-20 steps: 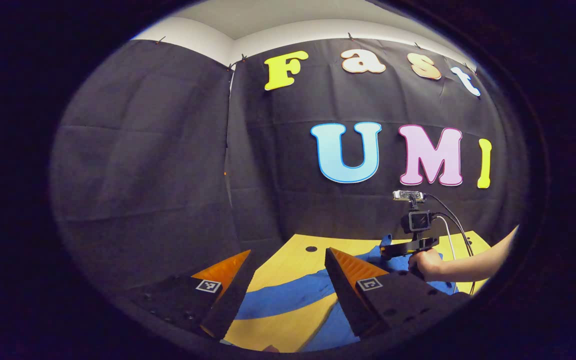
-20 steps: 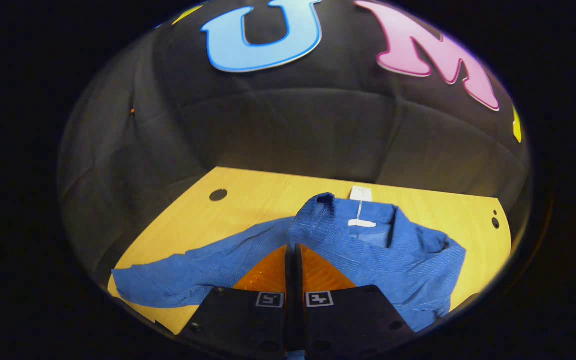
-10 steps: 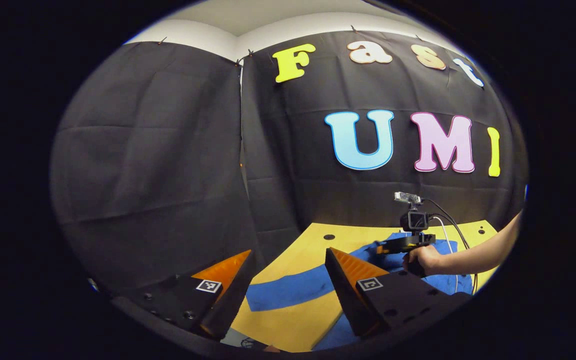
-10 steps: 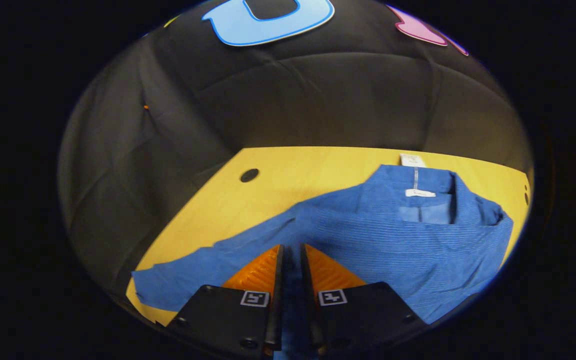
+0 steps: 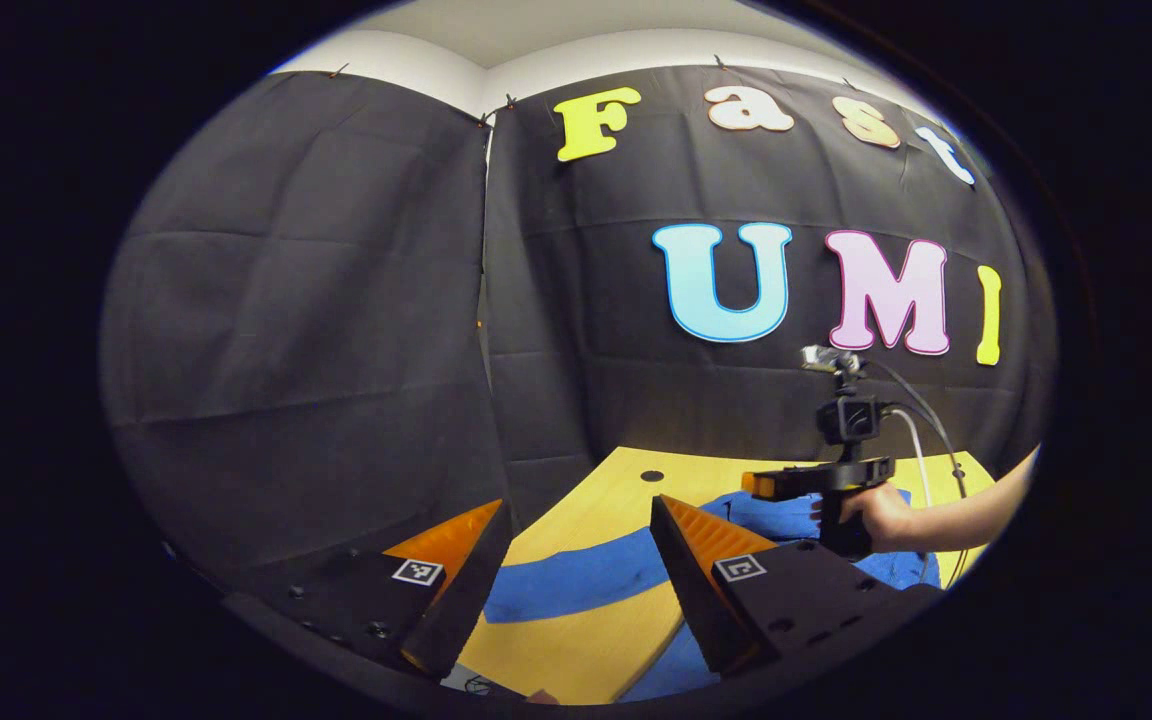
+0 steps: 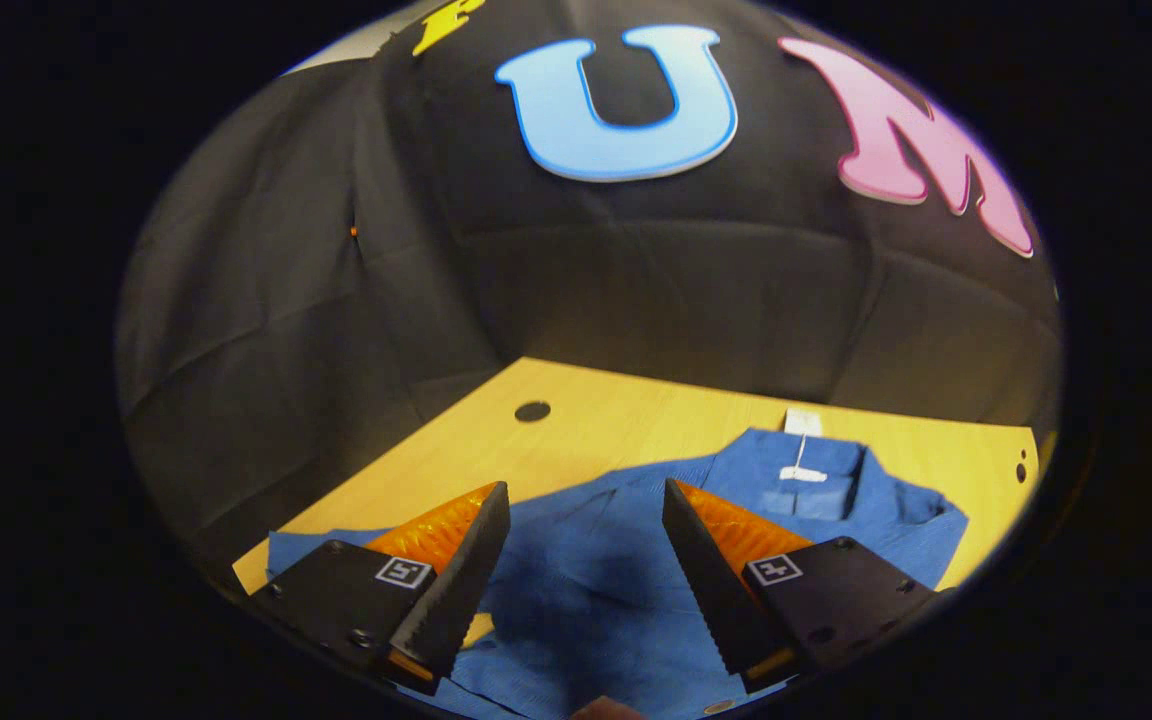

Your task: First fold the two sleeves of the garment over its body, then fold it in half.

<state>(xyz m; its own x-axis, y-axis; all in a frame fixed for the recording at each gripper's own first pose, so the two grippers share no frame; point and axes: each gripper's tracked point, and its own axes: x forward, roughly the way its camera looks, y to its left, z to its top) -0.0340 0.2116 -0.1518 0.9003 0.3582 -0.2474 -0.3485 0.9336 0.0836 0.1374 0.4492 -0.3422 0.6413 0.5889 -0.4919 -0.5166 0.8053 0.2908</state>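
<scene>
A: How is the left tool [image 5: 576,520] seen? 
B: Its two fingers are spread wide apart, and nothing is held between them.

A: And the right tool [image 6: 586,500]? 
B: In its own view its fingers are likewise parted, with nothing gripped. In the left gripper view the right tool is seen farther off, raised and held roughly level, its handle gripped by a hand [image 5: 871,515], with a bare forearm [image 5: 966,510] stretched in from the right.
</scene>
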